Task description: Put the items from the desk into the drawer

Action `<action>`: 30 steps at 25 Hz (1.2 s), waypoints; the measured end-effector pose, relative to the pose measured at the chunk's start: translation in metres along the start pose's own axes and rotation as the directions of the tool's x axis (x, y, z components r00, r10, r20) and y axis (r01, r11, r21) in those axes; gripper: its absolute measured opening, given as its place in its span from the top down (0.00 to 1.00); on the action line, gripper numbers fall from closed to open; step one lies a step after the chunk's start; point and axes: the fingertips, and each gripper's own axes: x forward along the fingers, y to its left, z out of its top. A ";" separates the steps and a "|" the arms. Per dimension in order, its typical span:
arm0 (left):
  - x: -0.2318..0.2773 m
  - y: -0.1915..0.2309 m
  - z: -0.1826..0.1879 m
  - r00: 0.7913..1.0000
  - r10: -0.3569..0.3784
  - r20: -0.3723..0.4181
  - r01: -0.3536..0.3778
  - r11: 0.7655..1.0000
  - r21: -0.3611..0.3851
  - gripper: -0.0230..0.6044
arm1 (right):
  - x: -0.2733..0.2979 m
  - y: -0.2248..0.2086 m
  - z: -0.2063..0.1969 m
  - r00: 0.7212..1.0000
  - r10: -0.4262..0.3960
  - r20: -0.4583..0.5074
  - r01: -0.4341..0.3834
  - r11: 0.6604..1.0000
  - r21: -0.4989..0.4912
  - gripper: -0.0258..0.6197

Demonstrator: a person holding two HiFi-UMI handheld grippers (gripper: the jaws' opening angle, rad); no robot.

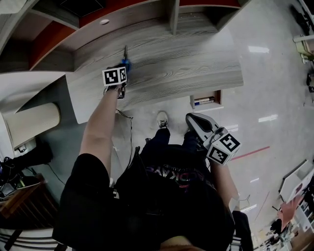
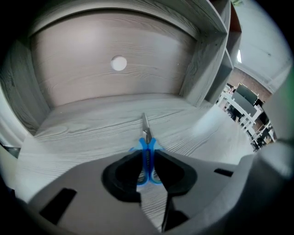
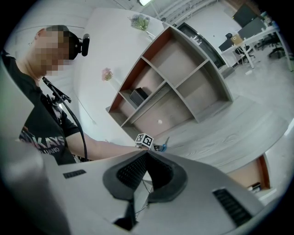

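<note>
A pair of blue-handled scissors [image 1: 125, 61] lies on the grey wood-grain desk [image 1: 191, 63], blades pointing toward the back panel. My left gripper [image 1: 123, 68] points down at them. In the left gripper view its pads close against both sides of the blue handles [image 2: 147, 153], so the left gripper [image 2: 147, 165] is shut on the scissors, which still rest on the desk. My right gripper [image 1: 192, 120] hangs off the desk's front edge above the floor, shut and empty [image 3: 145, 158]. An open drawer [image 1: 206, 101] under the desk front holds a blue-capped pen.
Shelving compartments [image 1: 171, 14] rise behind the desk, with a round white hole [image 2: 119, 63] in the back panel. A black cable [image 1: 130, 132] hangs by my legs. A cream-coloured cylinder [image 1: 34, 120] sits to the left, and cluttered furniture stands at both floor edges.
</note>
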 end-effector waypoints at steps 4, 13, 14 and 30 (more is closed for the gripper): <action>-0.010 -0.007 0.006 0.998 -0.026 0.052 0.028 0.999 -0.042 0.81 | -0.006 0.003 -0.003 1.000 -0.007 0.007 0.007 1.000 -0.002 0.94; -0.060 -0.064 0.038 0.961 -0.173 0.216 0.171 0.985 0.031 0.81 | -0.010 0.008 0.001 0.999 0.002 0.042 -0.001 1.000 -0.022 0.94; -0.068 -0.075 0.041 0.952 -0.200 0.234 0.195 0.980 0.045 0.81 | -0.011 0.009 0.002 0.999 0.002 0.047 -0.001 1.000 -0.027 0.94; -0.171 -0.253 0.041 0.762 -0.585 0.279 0.535 0.811 0.238 0.81 | -0.038 -0.007 0.020 0.984 -0.068 0.165 0.081 0.994 -0.074 0.94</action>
